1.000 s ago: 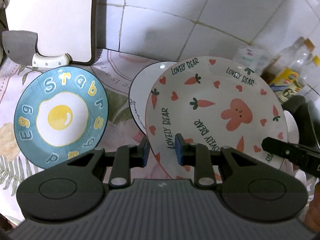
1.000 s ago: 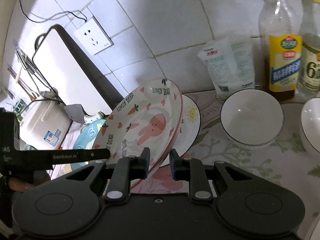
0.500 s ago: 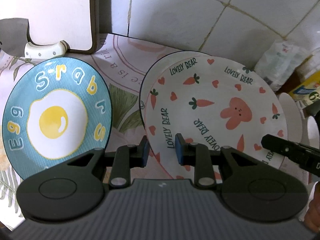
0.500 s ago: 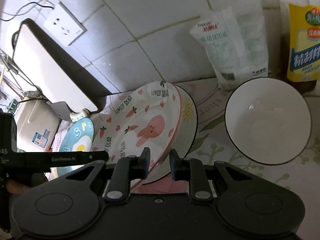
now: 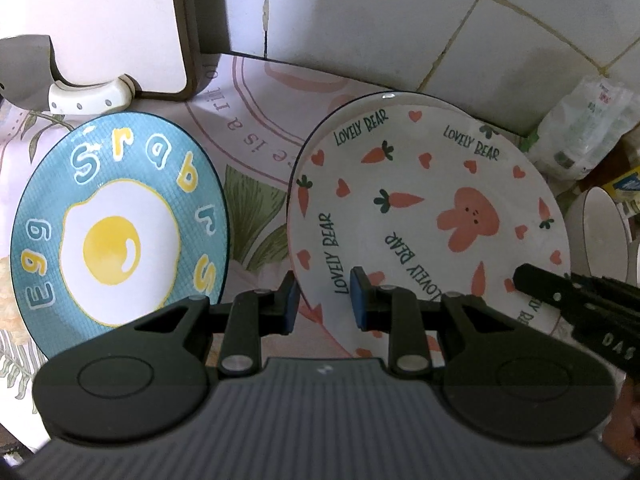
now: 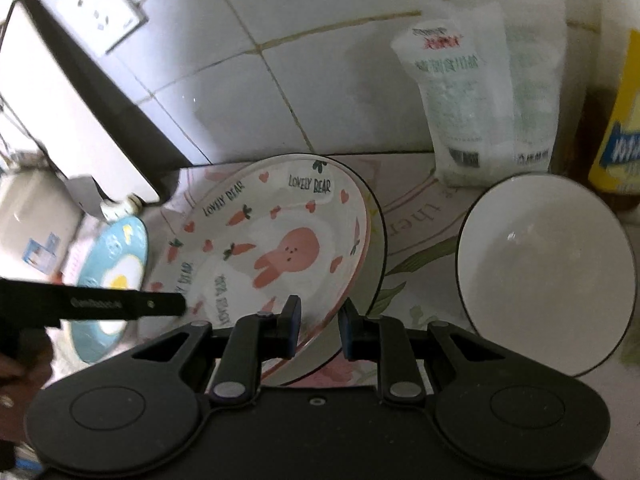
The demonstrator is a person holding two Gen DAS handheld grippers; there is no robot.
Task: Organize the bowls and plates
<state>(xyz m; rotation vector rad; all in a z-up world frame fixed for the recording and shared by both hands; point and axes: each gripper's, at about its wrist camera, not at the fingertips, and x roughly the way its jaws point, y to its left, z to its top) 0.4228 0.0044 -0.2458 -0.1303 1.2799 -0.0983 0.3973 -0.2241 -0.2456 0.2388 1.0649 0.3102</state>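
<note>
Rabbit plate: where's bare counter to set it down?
Bare cloth lies between the egg plate and the rabbit plate, up to the cutting board. Right side is crowded: white bowl, salt bag, bottle.

rabbit plate [image 5: 420,216] hides most of the dark-rimmed plate [image 5: 384,98] beneath.

The rabbit-and-carrot plate [image 5: 424,216] was held tilted by its near rim, over a dark-rimmed white plate [image 6: 378,236] just ahead of the tool. A blue fried-egg plate [image 5: 120,236] lay flat to the left, and a white bowl [image 6: 548,268] was seen upright to the right.
</note>
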